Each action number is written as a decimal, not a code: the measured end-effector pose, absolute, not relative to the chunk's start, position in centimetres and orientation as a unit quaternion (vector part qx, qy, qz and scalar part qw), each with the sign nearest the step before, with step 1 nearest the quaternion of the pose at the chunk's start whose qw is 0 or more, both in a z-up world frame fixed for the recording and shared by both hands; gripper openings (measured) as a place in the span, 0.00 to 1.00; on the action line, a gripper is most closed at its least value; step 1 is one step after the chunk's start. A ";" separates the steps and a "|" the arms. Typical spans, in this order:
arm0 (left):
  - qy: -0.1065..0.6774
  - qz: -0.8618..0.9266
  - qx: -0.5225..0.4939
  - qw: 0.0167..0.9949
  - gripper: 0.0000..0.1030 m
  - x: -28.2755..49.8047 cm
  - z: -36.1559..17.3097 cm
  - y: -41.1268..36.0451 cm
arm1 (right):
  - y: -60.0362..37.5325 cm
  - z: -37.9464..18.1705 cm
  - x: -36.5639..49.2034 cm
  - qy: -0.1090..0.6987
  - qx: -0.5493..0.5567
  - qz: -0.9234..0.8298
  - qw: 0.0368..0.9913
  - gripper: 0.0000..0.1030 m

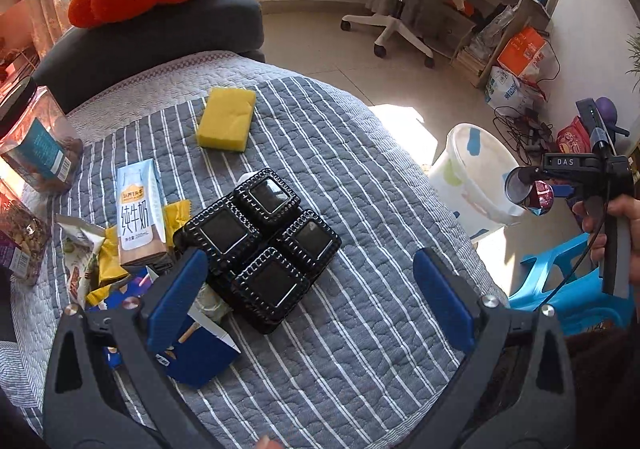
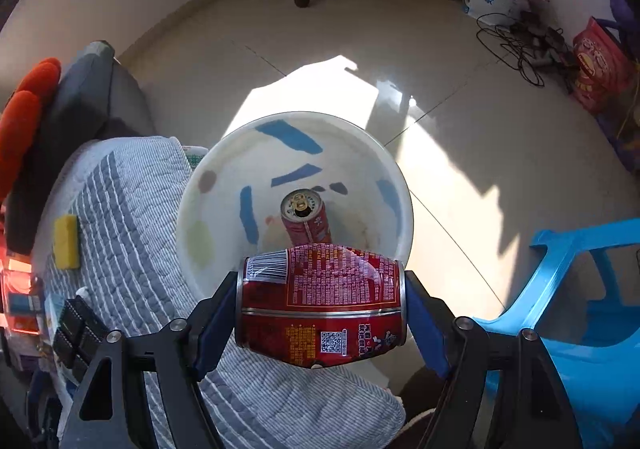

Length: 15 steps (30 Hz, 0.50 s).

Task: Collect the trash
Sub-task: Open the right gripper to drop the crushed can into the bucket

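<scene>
Right wrist view | dented red aluminium drink can [image 2: 322,305] held end to end by right gripper [image 2: 322,313], above white plastic bin [image 2: 192,209] | light, thin-walled, slippery, probably empty; hold ends | left gripper [image 1: 316,289] spread wide, empty.

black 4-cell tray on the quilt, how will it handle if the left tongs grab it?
The black tray looks like thin moulded plastic: probably light and likely to flex or crackle. Its glossy surface may slip. Lying flat on the quilt, it shouldn't roll.
</scene>
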<state>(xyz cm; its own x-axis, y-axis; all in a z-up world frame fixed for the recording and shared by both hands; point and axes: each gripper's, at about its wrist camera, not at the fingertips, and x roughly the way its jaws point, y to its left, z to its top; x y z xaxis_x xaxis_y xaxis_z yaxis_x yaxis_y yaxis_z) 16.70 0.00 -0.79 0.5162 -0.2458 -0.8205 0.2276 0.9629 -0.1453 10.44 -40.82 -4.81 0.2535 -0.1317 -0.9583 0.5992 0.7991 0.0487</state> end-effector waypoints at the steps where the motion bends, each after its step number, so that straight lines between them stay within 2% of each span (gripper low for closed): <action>1: 0.476 -0.135 -0.012 0.869 0.99 16.6 -0.9 0.4 | -40.6 -4.9 10.7 0.565 0.202 -0.240 0.763 0.77; 6: 0.482 -0.131 -0.032 0.866 0.99 16.0 -0.9 3.0 | -40.0 -4.4 10.7 0.557 0.186 -0.248 0.771 0.86; 15: 0.498 -0.097 -0.058 0.860 0.99 14.9 -1.0 7.3 | -37.4 -2.7 10.1 0.543 0.188 -0.229 0.785 0.87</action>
